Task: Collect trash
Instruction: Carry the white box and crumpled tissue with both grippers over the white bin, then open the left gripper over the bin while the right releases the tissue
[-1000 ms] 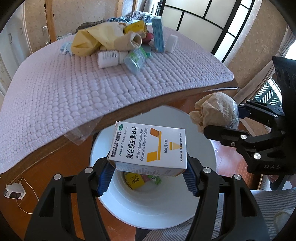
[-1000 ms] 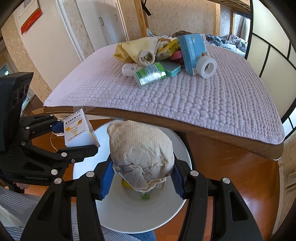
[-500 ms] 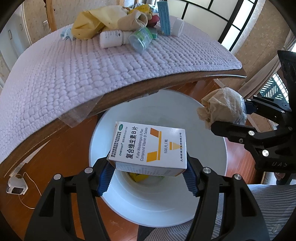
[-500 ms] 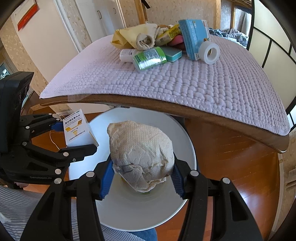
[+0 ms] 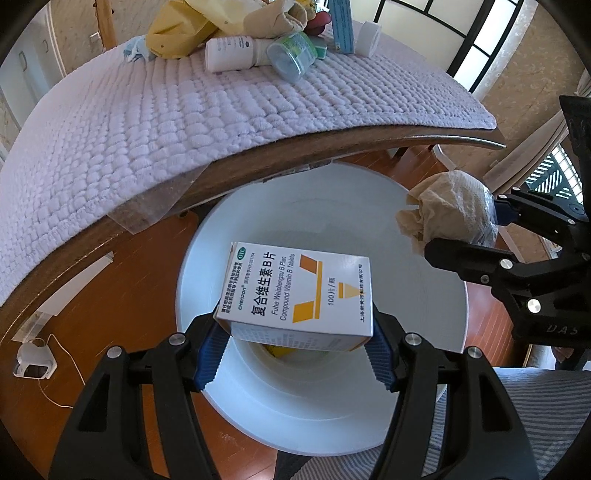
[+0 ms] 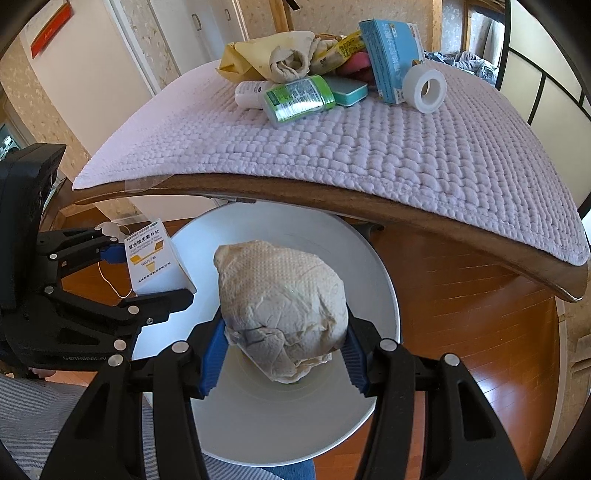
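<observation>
**Two pieces of trash held over the bin, ready to drop**

Left wrist view: the left gripper (image 5: 295, 334) is clenched on a white pill box (image 5: 297, 293), its blue pads pressing the box's two ends. The box hangs flat, printed face up, right over the mouth of the white bin (image 5: 236, 229), which stands on the wood floor below the near edge of the table (image 5: 295, 155). Something yellow shows at the bin's bottom, mostly hidden under the box. At the right, the right gripper (image 5: 495, 229) grips a crumpled tissue wad (image 5: 445, 219) above the bin's right rim. More clutter lies at the far edge of the table on its quilted mat (image 5: 147, 122): a white bottle (image 5: 231, 55), a green-labelled jar (image 5: 291, 59) and yellow paper (image 5: 177, 33).

Right wrist view: the right gripper (image 6: 282, 354) is clenched on the tissue wad (image 6: 280, 306), which bulges up between the pads and sits over the middle of the bin (image 6: 369, 258). At the left, the left gripper (image 6: 118, 273) holds the pill box (image 6: 155, 262) just above the bin's left rim. On the table's far edge stand a blue box (image 6: 393, 59) and a tape roll (image 6: 424, 88).

The step in hand looks like the drop-off: both loads are carried to the bin and neither is let go yet. The next move calls for opening each claw while its load is inside the rim, the pill box being nearer the edge in this view, then going back up to the table's far edge for more.
</observation>
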Action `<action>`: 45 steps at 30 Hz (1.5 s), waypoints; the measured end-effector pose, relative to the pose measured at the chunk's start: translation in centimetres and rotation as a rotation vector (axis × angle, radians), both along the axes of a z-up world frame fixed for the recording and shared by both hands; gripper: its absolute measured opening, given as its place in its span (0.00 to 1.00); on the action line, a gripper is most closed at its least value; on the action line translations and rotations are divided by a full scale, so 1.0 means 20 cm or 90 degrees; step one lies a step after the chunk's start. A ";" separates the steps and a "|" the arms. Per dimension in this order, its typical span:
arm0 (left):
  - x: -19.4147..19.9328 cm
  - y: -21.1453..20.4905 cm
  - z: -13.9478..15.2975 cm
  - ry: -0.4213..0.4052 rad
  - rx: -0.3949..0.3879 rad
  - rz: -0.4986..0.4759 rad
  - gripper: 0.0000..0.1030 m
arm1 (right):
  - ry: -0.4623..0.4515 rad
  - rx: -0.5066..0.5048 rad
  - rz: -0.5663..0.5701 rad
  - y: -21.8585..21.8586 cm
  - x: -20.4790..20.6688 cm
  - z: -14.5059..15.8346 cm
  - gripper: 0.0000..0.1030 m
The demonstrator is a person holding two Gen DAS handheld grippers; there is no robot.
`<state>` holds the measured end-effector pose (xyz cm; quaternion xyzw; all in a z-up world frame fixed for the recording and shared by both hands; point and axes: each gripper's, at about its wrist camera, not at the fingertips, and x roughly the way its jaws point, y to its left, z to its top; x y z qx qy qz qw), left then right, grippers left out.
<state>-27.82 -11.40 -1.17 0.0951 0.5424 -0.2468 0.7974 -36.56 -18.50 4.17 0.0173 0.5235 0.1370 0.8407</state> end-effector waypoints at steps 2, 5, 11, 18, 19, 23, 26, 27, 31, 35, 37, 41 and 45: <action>0.00 -0.01 -0.01 0.003 0.002 0.000 0.64 | 0.004 0.002 -0.001 0.00 0.00 -0.02 0.52; 0.01 -0.03 -0.04 0.007 0.006 -0.004 0.64 | 0.011 0.005 -0.003 0.00 0.01 -0.04 0.52; 0.02 -0.08 -0.09 0.013 0.009 -0.009 0.64 | 0.022 0.010 -0.006 -0.01 0.04 -0.04 0.52; 0.05 -0.11 -0.17 0.020 0.015 -0.010 0.64 | 0.035 0.015 -0.007 -0.01 0.06 -0.07 0.52; 0.06 -0.11 -0.18 0.021 0.016 -0.010 0.64 | 0.036 0.015 -0.006 -0.01 0.07 -0.07 0.52; 0.07 -0.13 -0.22 0.026 0.020 -0.012 0.64 | 0.040 0.015 -0.004 0.00 0.09 -0.08 0.52; 0.08 -0.15 -0.25 0.029 0.022 -0.014 0.64 | 0.043 0.015 -0.002 0.00 0.09 -0.10 0.52; 0.09 -0.15 -0.26 0.030 0.023 -0.014 0.64 | 0.044 0.015 -0.001 0.00 0.09 -0.10 0.52; 0.10 -0.18 -0.29 0.034 0.024 -0.014 0.64 | 0.046 0.014 0.001 0.01 0.10 -0.11 0.52; 0.11 -0.21 -0.33 0.036 0.025 -0.016 0.64 | 0.049 0.014 0.002 0.01 0.10 -0.11 0.52; 0.12 -0.21 -0.33 0.037 0.026 -0.016 0.64 | 0.052 0.014 0.002 0.00 0.11 -0.11 0.52; 0.13 -0.18 -0.32 0.038 0.027 -0.017 0.64 | 0.054 0.015 0.003 0.01 0.11 -0.12 0.52; 0.14 -0.18 -0.32 0.038 0.029 -0.020 0.64 | 0.057 0.015 0.004 0.01 0.12 -0.12 0.52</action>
